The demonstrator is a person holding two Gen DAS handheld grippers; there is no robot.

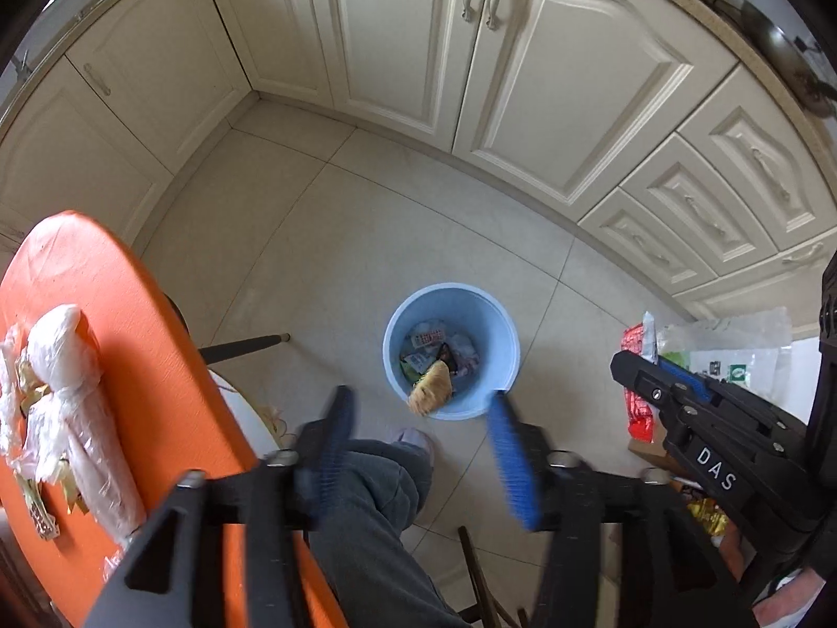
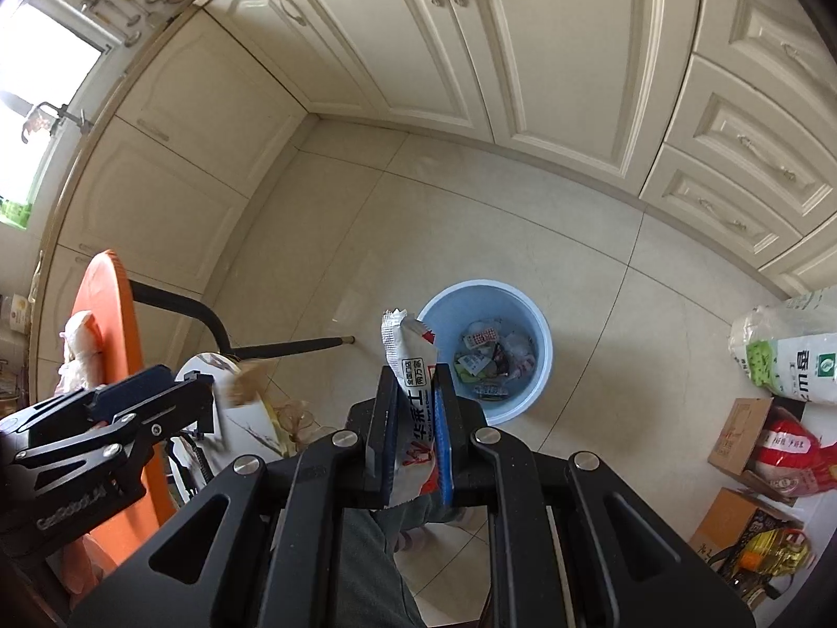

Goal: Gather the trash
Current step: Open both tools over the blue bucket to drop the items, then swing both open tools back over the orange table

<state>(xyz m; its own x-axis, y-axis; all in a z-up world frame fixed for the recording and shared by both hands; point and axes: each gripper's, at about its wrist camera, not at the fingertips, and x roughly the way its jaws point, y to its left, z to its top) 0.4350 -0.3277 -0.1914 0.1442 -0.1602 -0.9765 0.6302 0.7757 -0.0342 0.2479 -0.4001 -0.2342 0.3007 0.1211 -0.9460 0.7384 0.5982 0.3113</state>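
1. The left tool (image 1: 418, 450) points down over a tiled floor (image 1: 324, 240), its blue-padded jaws spread apart with nothing between them.
2. A tan, crumpled scrap (image 1: 430, 392) shows blurred at the near rim of the blue bin (image 1: 497, 314), clear of both pads; whether it touches the bin I cannot tell.
3. The bin stands on the floor in front of cream cabinets (image 1: 397, 52) and already holds several wrappers (image 1: 434, 345).
4. The right tool (image 2: 413, 418) is nearly closed, clamping a white and red wrapper (image 2: 405, 356) upright between its pads.
5. That wrapper sits just to the left of the bin (image 2: 539, 335) in the right wrist view, above the floor and not inside it.
6. An orange worktop (image 1: 131, 324) at the left carries a bundle of clear plastic (image 1: 73, 397) and yellowish scraps (image 1: 36, 497).
7. A person's trouser leg (image 1: 366, 513) and slipper (image 1: 413, 442) are below the left tool.
8. Bags (image 2: 795, 356) and boxes (image 2: 737, 434) lie on the floor at the right.
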